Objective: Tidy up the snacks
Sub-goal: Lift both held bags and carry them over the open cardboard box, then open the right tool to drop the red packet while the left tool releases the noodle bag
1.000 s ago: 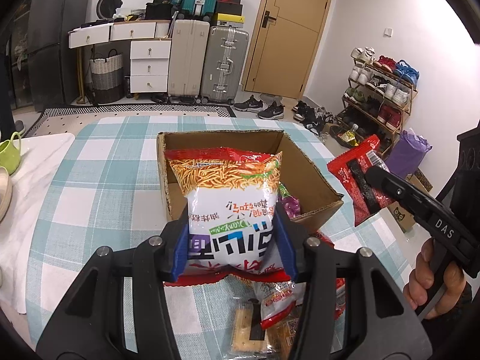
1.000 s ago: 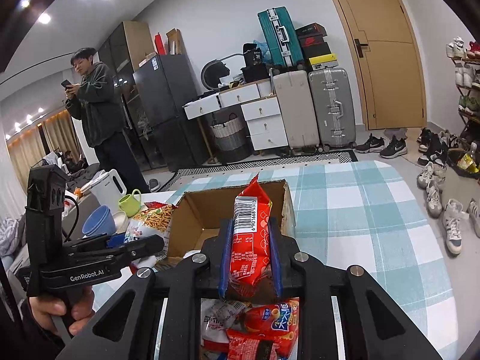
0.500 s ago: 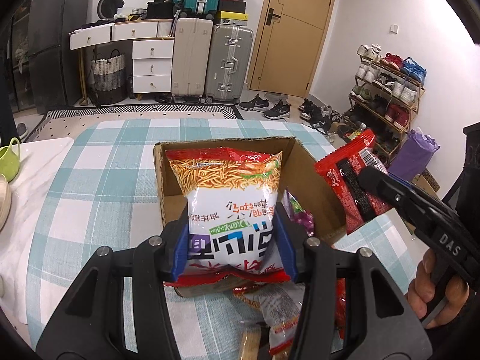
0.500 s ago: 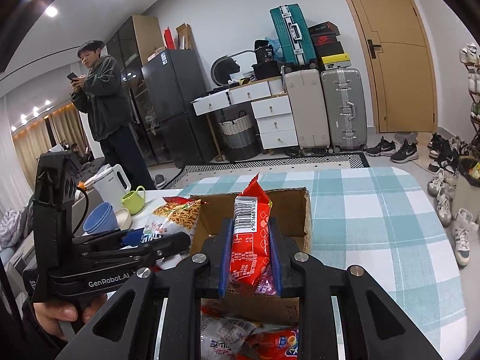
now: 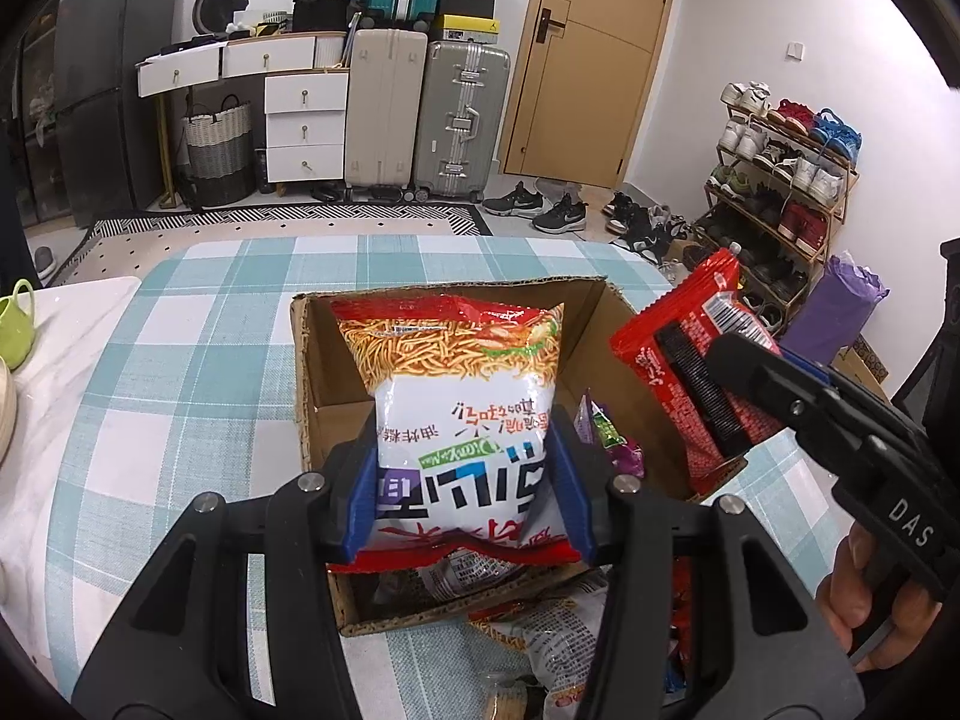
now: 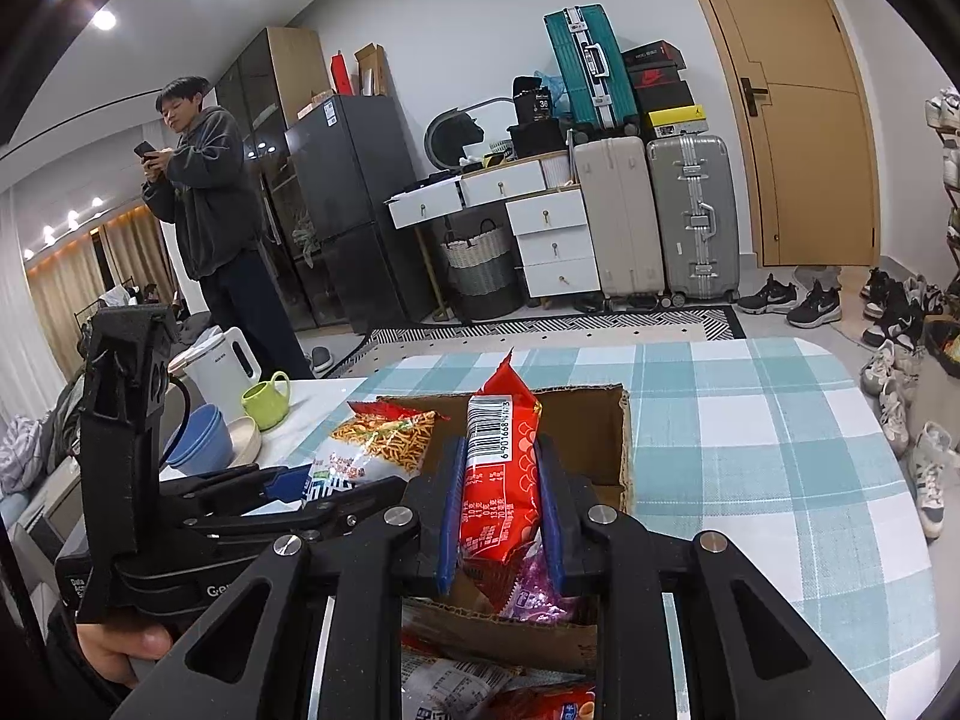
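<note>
With the left gripper point(image 5: 468, 495) pinching the noodle bag point(image 5: 459, 414) and the right gripper point(image 6: 501, 516) pinching the red packet point(image 6: 498, 474), both above the cardboard box point(image 5: 606, 324) in the middle of the table point(image 5: 198, 360), each should be lowered well inside the walls before its jaws are spread.

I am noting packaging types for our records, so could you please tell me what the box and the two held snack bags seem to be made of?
Box: brown corrugated cardboard, matte; fluting shows along its cut rim.
Noodle snack bag in the left gripper: probably glossy plastic film; it shines and crinkles.
Red bag in the right gripper: likely the same film, with glare and creases.
</note>
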`<state>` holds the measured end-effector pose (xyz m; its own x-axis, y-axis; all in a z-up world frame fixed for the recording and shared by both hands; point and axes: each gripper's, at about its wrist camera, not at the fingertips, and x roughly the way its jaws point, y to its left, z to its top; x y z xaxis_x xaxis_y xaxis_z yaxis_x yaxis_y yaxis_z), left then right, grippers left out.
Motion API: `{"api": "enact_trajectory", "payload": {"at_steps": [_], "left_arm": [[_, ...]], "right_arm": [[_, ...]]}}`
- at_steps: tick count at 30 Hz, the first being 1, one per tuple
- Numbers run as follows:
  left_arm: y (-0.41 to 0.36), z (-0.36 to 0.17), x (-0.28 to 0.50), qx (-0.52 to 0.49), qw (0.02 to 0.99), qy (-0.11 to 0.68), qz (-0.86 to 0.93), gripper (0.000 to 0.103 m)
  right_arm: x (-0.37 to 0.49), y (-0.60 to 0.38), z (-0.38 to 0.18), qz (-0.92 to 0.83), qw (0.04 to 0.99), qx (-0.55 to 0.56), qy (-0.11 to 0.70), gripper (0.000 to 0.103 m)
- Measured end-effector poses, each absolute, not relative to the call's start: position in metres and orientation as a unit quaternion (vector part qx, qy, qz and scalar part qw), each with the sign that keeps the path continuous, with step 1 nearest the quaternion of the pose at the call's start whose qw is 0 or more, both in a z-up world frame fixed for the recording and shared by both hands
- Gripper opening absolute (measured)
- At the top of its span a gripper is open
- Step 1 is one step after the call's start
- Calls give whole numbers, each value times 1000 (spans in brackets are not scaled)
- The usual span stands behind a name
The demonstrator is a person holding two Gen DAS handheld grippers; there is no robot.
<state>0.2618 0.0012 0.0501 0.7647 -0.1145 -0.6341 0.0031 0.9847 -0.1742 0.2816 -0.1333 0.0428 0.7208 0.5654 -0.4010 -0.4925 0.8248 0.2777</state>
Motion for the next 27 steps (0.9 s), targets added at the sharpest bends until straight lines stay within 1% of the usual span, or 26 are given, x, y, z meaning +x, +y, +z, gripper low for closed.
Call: {"api": "enact_trajectory", "payload": {"at_steps": [18,27], "left_arm": [[8,27,290,-83,928,362,-28,47],[9,21,297,-76,926,368,-23,47]], "right_arm": [[308,-119,22,293,910,88,279,22],[313,-117,17,288,910,88,286,22]]}}
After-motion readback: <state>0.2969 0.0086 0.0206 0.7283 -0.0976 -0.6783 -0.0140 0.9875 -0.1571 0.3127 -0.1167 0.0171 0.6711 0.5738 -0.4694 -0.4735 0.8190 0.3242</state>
